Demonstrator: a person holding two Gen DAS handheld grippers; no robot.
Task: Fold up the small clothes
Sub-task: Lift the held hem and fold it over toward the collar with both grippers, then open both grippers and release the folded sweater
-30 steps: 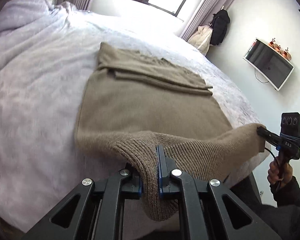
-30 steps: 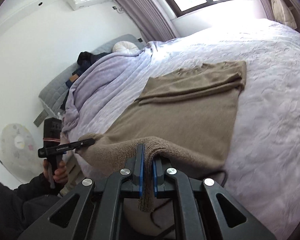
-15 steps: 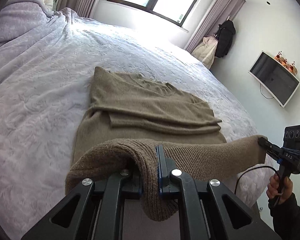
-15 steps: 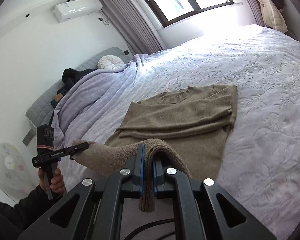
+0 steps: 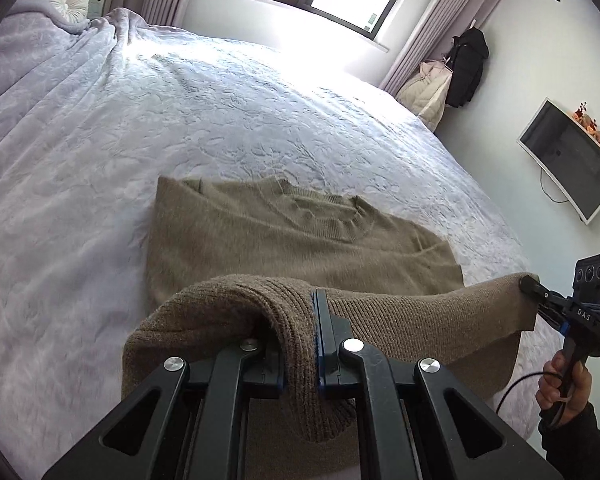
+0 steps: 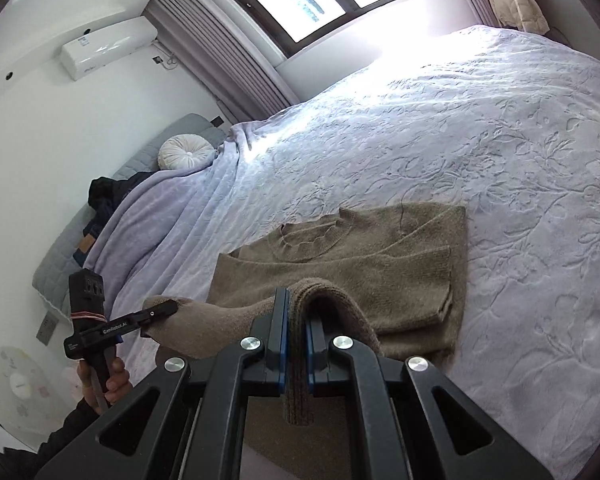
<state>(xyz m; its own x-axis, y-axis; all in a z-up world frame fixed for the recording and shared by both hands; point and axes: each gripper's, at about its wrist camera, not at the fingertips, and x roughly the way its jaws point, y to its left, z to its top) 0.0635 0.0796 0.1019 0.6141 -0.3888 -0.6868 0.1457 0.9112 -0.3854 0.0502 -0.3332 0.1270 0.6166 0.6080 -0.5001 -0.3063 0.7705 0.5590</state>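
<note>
Left gripper [image 5: 314, 320] and right gripper [image 6: 296, 320] each clamped tight on the brown sweater's ribbed hem [image 5: 400, 316].

Sweater [image 6: 360, 264] flat on the bed [image 6: 500, 160], collar [image 5: 320, 216] pointing toward the window, hem lifted and stretched sideways.

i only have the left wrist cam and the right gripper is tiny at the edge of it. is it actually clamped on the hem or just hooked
Observer: Clamped. The right wrist view shows the right gripper with its fingers shut on the ribbed hem, which hangs down between them.
Operator: ok, sleeves folded in? the lifted hem blocks me
Observer: One sleeve lies folded across the chest of the sweater, with its cuff near the side edge.
Operator: anything else up by the pillows
Observer: Dark clothes are piled there, beside the round cushion.
</note>
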